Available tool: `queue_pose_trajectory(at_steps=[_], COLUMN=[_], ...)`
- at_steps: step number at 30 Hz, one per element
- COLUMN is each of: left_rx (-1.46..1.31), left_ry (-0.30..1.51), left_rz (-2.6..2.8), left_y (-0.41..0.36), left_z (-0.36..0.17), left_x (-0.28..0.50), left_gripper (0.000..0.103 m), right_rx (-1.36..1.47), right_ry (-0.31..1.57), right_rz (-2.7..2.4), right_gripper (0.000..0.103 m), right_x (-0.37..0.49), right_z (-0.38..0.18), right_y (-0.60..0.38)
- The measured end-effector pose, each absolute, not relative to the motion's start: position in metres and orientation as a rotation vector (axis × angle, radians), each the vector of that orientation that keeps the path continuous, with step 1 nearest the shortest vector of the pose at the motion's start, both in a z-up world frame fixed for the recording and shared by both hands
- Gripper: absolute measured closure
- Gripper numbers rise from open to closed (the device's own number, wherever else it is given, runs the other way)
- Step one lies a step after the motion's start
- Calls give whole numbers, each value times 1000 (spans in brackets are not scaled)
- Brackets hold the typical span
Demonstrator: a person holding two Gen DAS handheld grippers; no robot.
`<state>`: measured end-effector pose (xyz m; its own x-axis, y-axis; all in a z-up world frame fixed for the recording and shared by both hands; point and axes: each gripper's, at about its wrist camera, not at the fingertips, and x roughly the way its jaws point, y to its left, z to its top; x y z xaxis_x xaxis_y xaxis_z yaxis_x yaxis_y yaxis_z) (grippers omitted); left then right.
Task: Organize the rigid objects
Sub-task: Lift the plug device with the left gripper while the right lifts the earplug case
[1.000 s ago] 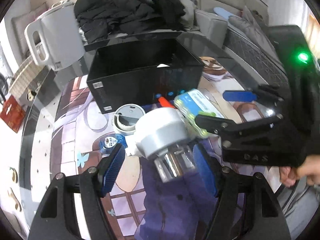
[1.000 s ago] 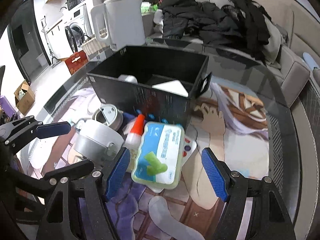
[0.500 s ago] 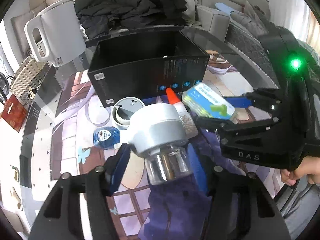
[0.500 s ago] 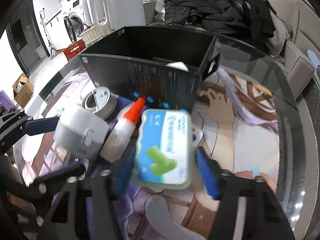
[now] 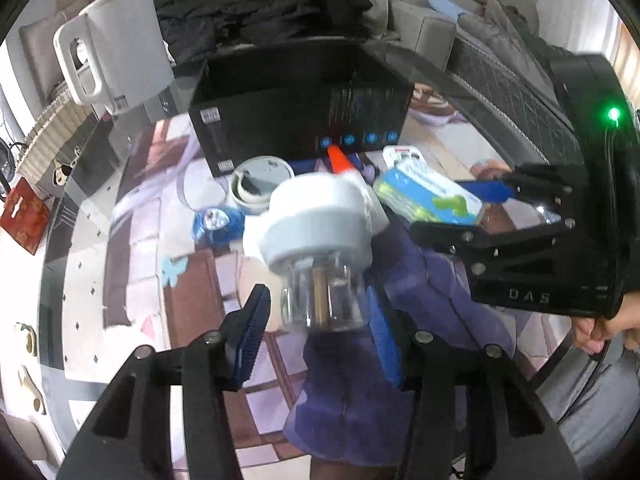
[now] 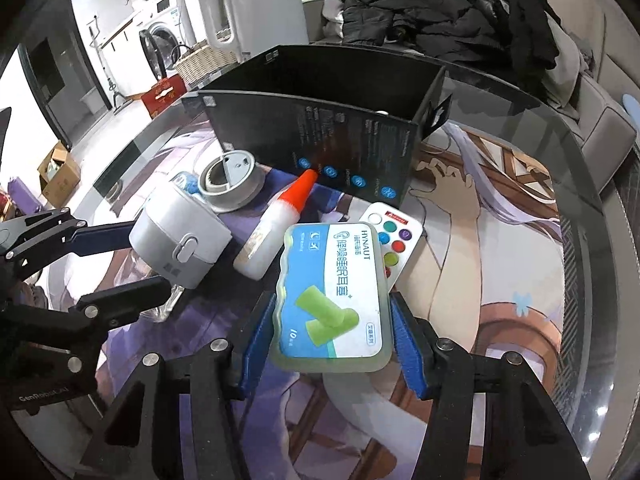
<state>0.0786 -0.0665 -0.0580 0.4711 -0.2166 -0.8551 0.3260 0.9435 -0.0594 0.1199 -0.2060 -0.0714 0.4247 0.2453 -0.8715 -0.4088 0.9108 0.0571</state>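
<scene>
My left gripper (image 5: 316, 320) is shut on a clear jar with a grey-white lid (image 5: 320, 236) and holds it above the table; the jar also shows in the right wrist view (image 6: 180, 240). My right gripper (image 6: 332, 344) is shut on a blue-and-green earplug box (image 6: 336, 296), lifted off the table; the box also shows in the left wrist view (image 5: 428, 194). The open black box (image 6: 320, 128) stands behind them. A glue bottle with an orange cap (image 6: 276, 228), a round grey lid (image 6: 232, 180) and a white colour-button remote (image 6: 394, 240) lie before it.
A white kettle (image 6: 256, 8) and a wicker basket (image 6: 200, 60) stand beyond the black box. Dark clothes (image 6: 440, 12) are piled on the sofa behind. A small blue packet (image 5: 218, 220) lies left of the jar. The glass table edge (image 6: 592, 320) curves on the right.
Both grippers have closed on their objects and lifted them: the left on the jar, the right on the earplug box. Both have drawn back a little from the black box.
</scene>
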Motion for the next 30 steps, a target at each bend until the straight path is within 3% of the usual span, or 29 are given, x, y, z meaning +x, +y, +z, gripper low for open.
queue_pose_trajectory(at_steps=[3,6,8,10,19,30], left_rx=[166,148,156,158,148,113], left_ry=[1004,1028,1040,1045,1009,796], left_rz=[-311,-322,-313,-303,-302,-260], left_y=[-73,-74,-76,-77,-74,-56], left_z=[-60,-63,-67,-69,-59,-16], left_x=[80,86,89,92,90,77], left_gripper=[40,40,43,60,61,61], right_rx=[-188,-197,-203,-212,-179,-115], right_ry=[1060,1060,1059,1059,1047,880], right_rz=[410,392,385,381,372,379], right_gripper=[46,45,44,44,47,47], right_x=[123,127,130,130,125,99], right_z=[-74,-78,-79,-80,-79,-30], right_y=[-203,-201,-199,-199,-206,-208])
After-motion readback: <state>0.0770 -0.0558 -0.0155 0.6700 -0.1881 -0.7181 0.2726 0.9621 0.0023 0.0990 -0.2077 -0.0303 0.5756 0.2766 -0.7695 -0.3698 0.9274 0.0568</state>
